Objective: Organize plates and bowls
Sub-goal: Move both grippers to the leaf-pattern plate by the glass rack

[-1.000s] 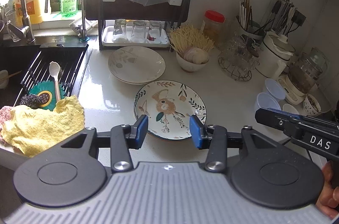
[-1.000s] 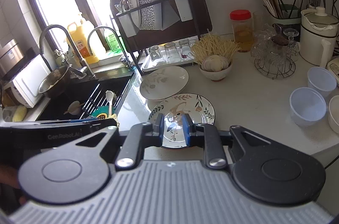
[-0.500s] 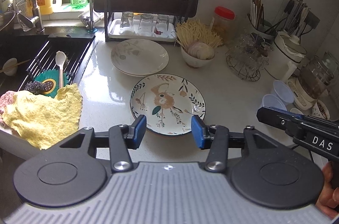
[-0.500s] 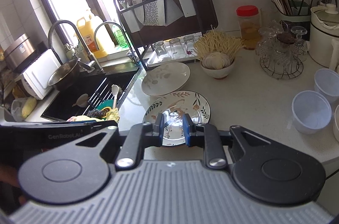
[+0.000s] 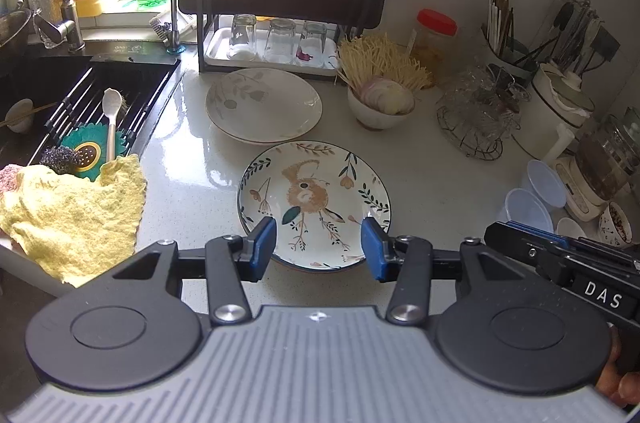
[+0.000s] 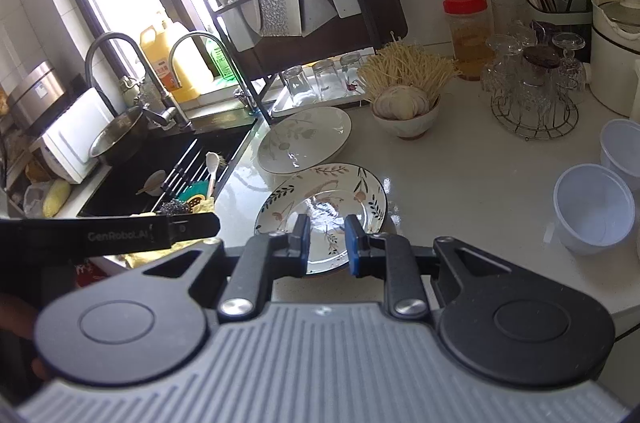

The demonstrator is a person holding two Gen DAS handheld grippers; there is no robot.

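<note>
White counter [image 5: 420,191], noodle bowl [image 5: 380,111], floral plate [image 5: 314,203]

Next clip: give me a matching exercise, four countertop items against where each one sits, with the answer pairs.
Items:
1. painted plate
2. pale plates
3. bowl
4. yellow cloth

Places:
A. at the sink's edge
B. in front of the glass tray
C. right of the pale plates
D. nearest both tongs

Pairs: 1-D, 2-B, 3-C, 4-A
</note>
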